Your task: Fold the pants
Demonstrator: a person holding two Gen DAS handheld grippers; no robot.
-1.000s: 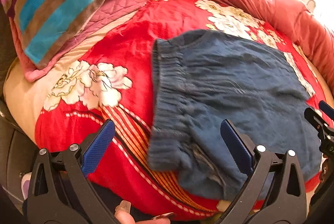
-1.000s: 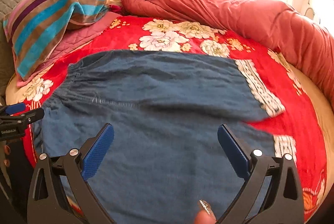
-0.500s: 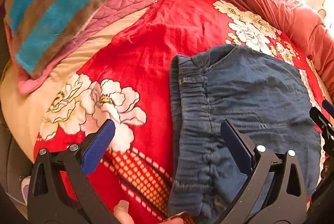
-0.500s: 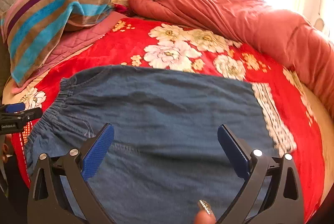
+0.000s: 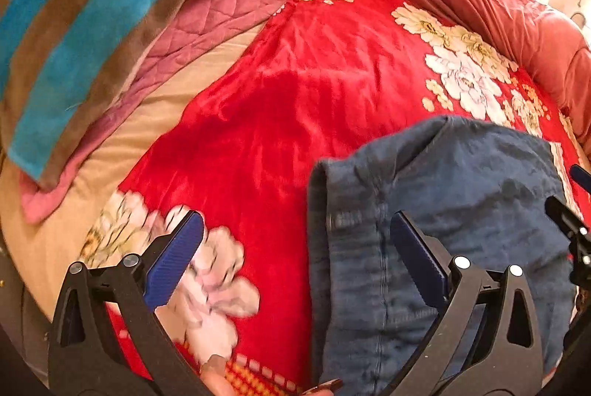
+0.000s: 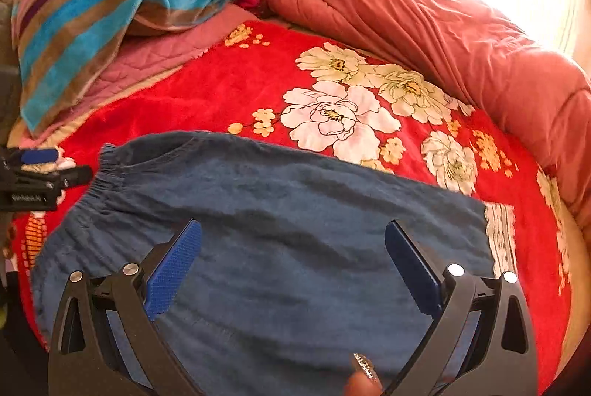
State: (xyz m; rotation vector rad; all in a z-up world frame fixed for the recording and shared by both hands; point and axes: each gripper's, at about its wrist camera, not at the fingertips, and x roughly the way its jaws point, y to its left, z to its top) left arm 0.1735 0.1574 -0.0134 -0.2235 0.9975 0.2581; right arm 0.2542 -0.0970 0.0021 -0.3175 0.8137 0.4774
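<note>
Blue denim pants [image 6: 295,211] lie folded flat on the red floral blanket [image 6: 207,89], elastic waistband at the left. In the left wrist view the pants [image 5: 461,211] fill the lower right, the waistband edge running down the middle. My left gripper [image 5: 295,259] is open and empty, above the waistband edge, its right finger over the denim and its left finger over the blanket [image 5: 280,93]. My right gripper [image 6: 293,266] is open and empty, above the middle of the pants. The left gripper also shows at the left edge of the right wrist view [image 6: 40,170].
A striped blue and brown towel [image 6: 110,0] lies over a pink quilted pillow [image 6: 147,56] at the back left. A rolled rust-red duvet [image 6: 424,19] runs along the back and right. The bed's edge is at the near left [image 5: 48,241].
Both grippers have moved forward and lower over the bed; the pants sit lower in both views. The left gripper has shifted left, off most of the denim. Both stay open.
</note>
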